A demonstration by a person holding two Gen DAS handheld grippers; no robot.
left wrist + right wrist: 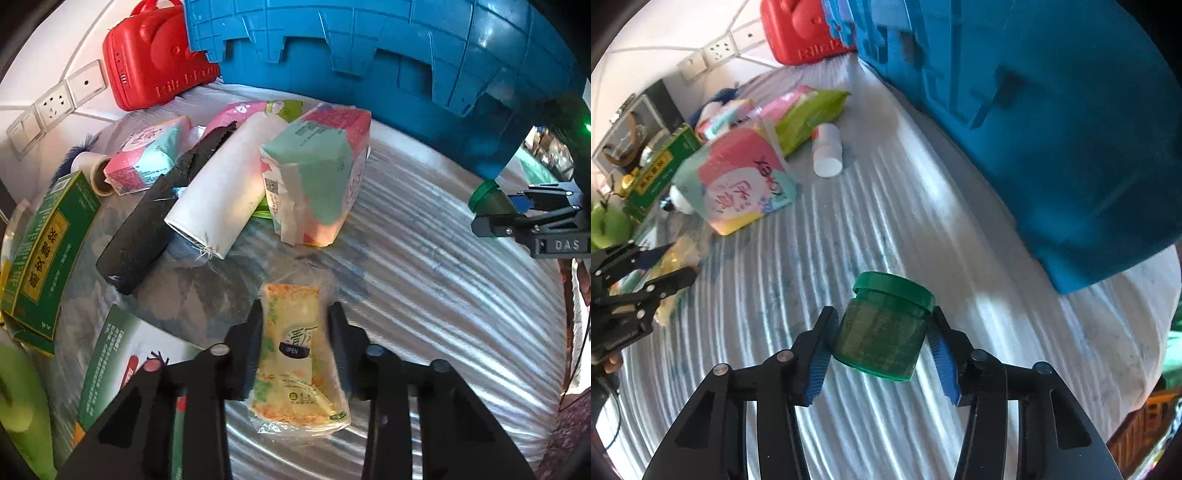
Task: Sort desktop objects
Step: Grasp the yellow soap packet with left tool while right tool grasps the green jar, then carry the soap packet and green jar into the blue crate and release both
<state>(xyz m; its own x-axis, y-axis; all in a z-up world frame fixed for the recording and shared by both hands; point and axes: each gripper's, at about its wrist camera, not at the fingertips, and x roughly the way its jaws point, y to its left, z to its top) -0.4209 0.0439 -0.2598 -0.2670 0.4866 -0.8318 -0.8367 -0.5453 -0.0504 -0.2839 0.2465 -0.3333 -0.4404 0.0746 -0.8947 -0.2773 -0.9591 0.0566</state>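
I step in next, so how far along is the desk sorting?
Nothing visibly sorted yet. In hand: left gripper grips a yellow wipes packet; right gripper grips a green jar. Left on the cloth: tissue packs, white roll, black roll, green box, white bottle.

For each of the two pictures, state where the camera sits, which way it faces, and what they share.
Left wrist: behind the left hand-held gripper, facing the blue crate; it clamps a yellow packet.
Right wrist: behind the right hand-held gripper, facing the wall; it clamps a green jar.
Shared: each shows the other gripper, the crate and the red case.
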